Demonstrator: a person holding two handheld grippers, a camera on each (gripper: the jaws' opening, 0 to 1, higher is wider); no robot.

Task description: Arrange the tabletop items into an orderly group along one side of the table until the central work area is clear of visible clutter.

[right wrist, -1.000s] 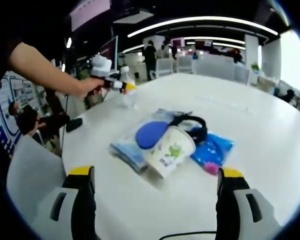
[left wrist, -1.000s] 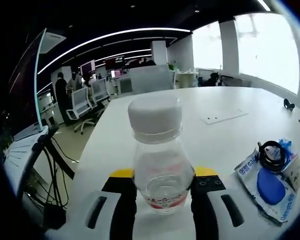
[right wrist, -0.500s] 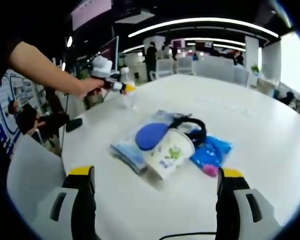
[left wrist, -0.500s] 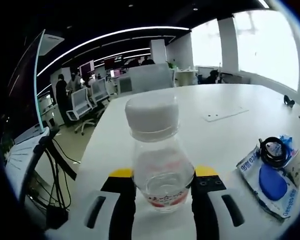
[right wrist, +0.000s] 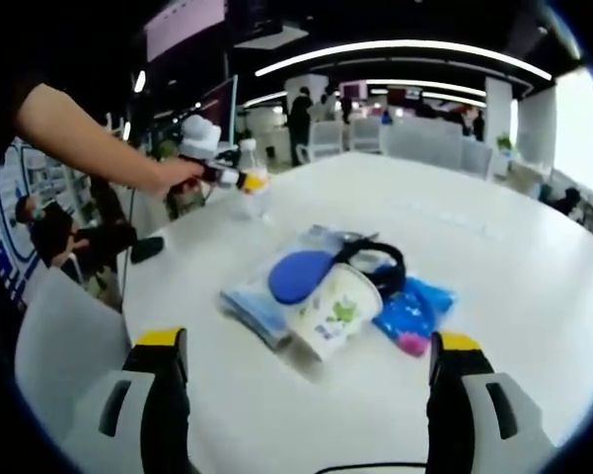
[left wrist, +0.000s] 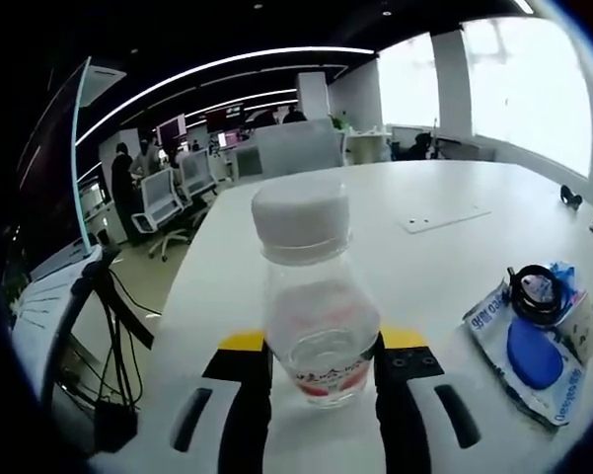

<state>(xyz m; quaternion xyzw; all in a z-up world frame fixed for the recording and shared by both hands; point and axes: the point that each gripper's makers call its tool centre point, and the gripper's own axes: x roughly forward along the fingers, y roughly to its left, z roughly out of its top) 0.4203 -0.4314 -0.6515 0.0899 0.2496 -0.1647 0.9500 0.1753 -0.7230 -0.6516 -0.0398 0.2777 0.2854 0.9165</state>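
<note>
A: We can't read the label on the bottle point(left wrist: 319, 306); its print is a red blur, and the bottle's base sits hidden behind the left gripper's point(left wrist: 316, 370) jaws

B: In the right gripper view the same bottle point(right wrist: 250, 178) is too small for us to make out more than a pale cap

A: The blue wet-wipe pack point(left wrist: 526, 354) runs off the edge of the left gripper view, and its lettering stays unreadable

B: The paper cup point(right wrist: 333, 308) covers part of that pile, so we can't tell how the black cable coil point(right wrist: 375, 263) lies beneath it

A: Agreed, and the far office people are only blurs
</note>
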